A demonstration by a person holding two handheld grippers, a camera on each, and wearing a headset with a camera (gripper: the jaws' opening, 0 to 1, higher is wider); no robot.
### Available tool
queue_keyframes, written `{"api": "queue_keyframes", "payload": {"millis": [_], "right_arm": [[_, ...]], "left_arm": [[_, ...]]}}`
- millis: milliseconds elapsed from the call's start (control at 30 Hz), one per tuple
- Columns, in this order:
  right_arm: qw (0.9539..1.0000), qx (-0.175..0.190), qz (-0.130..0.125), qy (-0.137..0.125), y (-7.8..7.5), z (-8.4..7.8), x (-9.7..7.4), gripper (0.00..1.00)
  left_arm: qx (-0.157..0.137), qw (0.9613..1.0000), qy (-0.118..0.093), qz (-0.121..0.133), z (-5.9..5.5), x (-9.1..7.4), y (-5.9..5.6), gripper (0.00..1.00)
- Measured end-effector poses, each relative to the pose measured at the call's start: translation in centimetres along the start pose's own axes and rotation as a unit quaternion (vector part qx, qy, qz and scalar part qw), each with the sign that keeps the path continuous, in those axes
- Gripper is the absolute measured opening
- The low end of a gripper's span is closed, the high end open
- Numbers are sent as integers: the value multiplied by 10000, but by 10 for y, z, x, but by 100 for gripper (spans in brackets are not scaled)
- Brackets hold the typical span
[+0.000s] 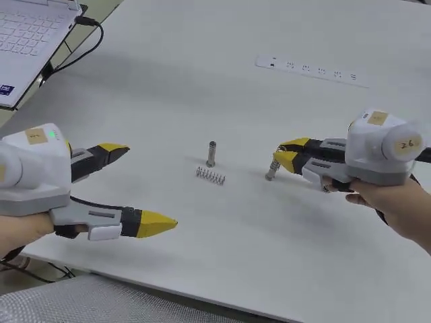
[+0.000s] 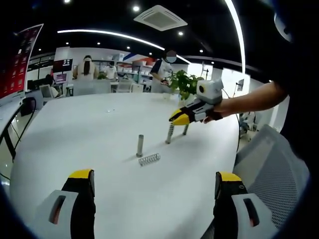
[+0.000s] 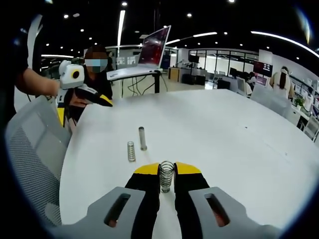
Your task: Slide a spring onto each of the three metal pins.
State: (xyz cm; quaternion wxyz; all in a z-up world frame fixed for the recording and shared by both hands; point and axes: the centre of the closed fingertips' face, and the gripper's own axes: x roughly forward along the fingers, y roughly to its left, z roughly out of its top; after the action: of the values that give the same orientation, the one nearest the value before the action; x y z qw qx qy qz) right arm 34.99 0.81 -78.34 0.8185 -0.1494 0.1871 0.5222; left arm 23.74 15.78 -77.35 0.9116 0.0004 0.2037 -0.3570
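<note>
A bare metal pin [image 1: 211, 153] stands upright mid-table, and a loose spring [image 1: 210, 175] lies flat just in front of it. To their right my right gripper [image 1: 286, 153] is shut on a spring [image 3: 167, 177] that sits over a tilted pin [image 1: 273, 168]. The right gripper view has the bare pin [image 3: 142, 138] and the loose spring [image 3: 131, 151] beyond the yellow tips. My left gripper [image 1: 138, 185] hangs open at the left, holding nothing. Its own view looks at the bare pin [image 2: 140, 146], the loose spring [image 2: 149, 159], the sprung pin [image 2: 170, 133] and another thin pin [image 2: 185, 129] behind it.
A laptop [image 1: 27, 33] with a black cable sits at the table's far left corner. A white power strip [image 1: 310, 69] lies at the back right. A grey mesh chair [image 1: 81, 303] is at the near edge. People stand far off in the room.
</note>
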Motion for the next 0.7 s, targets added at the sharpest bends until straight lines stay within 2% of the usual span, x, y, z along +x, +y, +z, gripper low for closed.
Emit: {"api": "queue_keyframes", "payload": {"millis": [467, 567, 600, 700], "right_arm": [[9996, -7, 24, 275, 1, -21, 8, 8], [9992, 14, 30, 404, 1, -27, 9, 8], [9995, 41, 35, 326, 1, -24, 8, 8], [9992, 42, 37, 400, 0, -24, 9, 8]], "left_arm": [[-23, 10000, 21, 29, -4, -2, 1, 98], [-16, 10000, 31, 28, -5, -3, 1, 98], [-19, 10000, 31, 25, -4, -3, 1, 98], [-13, 10000, 31, 31, -4, -2, 1, 98]]}}
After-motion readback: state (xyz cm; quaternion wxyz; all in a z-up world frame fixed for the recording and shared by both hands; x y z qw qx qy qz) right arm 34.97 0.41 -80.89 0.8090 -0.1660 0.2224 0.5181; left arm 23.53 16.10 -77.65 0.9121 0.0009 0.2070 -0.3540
